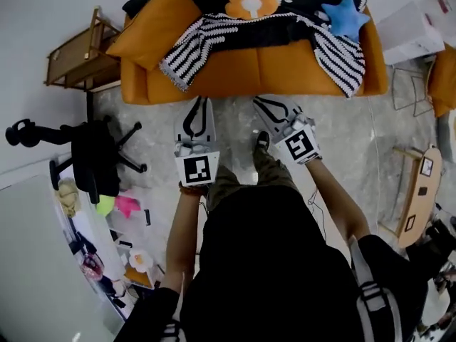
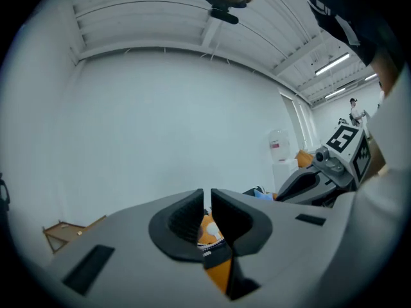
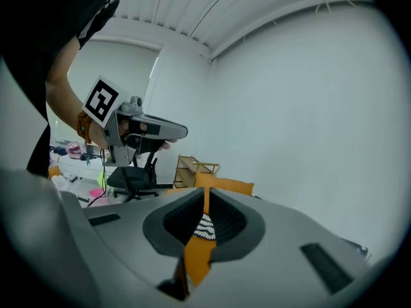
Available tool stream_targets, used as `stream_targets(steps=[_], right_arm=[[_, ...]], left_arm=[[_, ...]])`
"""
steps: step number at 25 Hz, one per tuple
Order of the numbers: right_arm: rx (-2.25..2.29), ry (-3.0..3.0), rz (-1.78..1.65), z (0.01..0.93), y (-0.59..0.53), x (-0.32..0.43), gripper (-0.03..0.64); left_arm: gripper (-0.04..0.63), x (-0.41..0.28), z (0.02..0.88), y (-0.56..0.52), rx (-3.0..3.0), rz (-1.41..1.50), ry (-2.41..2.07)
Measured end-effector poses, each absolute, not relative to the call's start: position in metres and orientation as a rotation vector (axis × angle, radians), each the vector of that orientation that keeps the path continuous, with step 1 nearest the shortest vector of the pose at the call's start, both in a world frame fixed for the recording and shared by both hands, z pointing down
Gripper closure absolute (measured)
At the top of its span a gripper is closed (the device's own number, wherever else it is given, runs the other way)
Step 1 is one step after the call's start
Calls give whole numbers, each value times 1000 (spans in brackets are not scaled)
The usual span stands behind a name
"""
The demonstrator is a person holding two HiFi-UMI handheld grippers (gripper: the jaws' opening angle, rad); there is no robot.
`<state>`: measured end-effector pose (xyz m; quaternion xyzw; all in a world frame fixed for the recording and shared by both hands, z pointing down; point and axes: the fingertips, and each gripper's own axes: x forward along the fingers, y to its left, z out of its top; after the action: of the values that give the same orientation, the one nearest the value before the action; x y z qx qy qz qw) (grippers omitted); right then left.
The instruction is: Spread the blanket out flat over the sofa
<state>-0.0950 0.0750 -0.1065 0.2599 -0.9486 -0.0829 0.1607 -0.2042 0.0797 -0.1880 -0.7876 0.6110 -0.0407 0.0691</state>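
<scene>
Blanket (image 1: 191, 47) rumpled on sofa (image 1: 271, 71), partly under cushions (image 1: 251, 3), left gripper (image 1: 198, 105) and right gripper (image 1: 262, 104) fingers closed, empty

blanket (image 1: 192, 45) — black-white striped, rumpled | on orange sofa (image 1: 263, 70) — ends hanging over front

**Black clothes, grey tools**

The person wears a black shirt (image 1: 271, 262), olive trousers (image 1: 274, 171) and a dark shoe (image 1: 262, 140), with a beaded bracelet (image 1: 191, 189) at the left wrist. Grey straps (image 1: 367, 291) cross one shoulder. The left gripper (image 1: 200, 102) and right gripper (image 1: 259, 102) are pale grey with black jaw linings. Each carries a white cube (image 1: 197, 169) printed with a black square marker.
</scene>
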Motion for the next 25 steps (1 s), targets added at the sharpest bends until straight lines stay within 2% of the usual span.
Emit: stream_targets(steps=[11, 25], right_arm=[[554, -2734, -323, -122, 34, -163, 584], [430, -2743, -409, -145, 51, -237, 581]], left_arm=[[552, -332, -209, 79, -2069, -160, 2082], [552, -374, -203, 67, -2037, -83, 2089]])
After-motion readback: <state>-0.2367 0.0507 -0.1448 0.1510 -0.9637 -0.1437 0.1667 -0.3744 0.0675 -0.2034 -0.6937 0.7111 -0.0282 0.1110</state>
